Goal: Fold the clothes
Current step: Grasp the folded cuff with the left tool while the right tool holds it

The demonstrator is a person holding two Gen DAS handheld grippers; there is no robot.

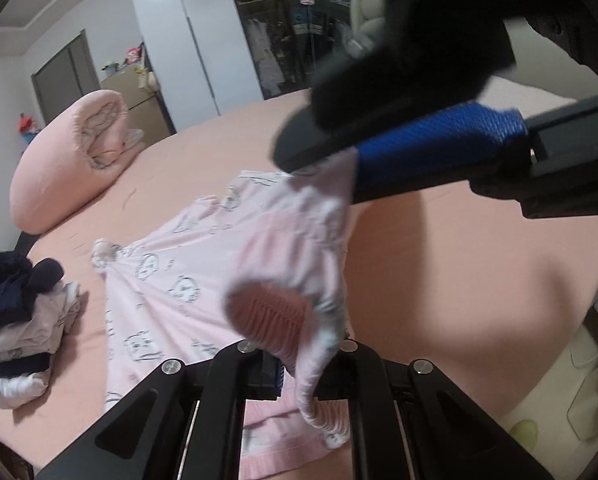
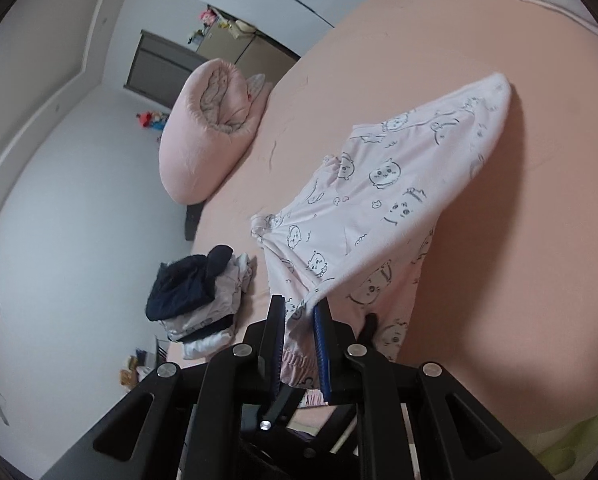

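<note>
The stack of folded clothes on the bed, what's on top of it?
A dark navy garment lies crumpled on top of the stack of folded clothes. Pale and dark layers show beneath; what those garments are is covered.

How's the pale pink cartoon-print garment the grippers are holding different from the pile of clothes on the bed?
The pale pink cartoon-print garment is one piece, spread out and partly lifted off the bed; the pile of clothes is several pieces stacked flat. The garment is light throughout; the pile mixes dark navy and whitish layers. The garment is pinched by both grippers; the pile is untouched. Both are on the pink bed sheet.
</note>
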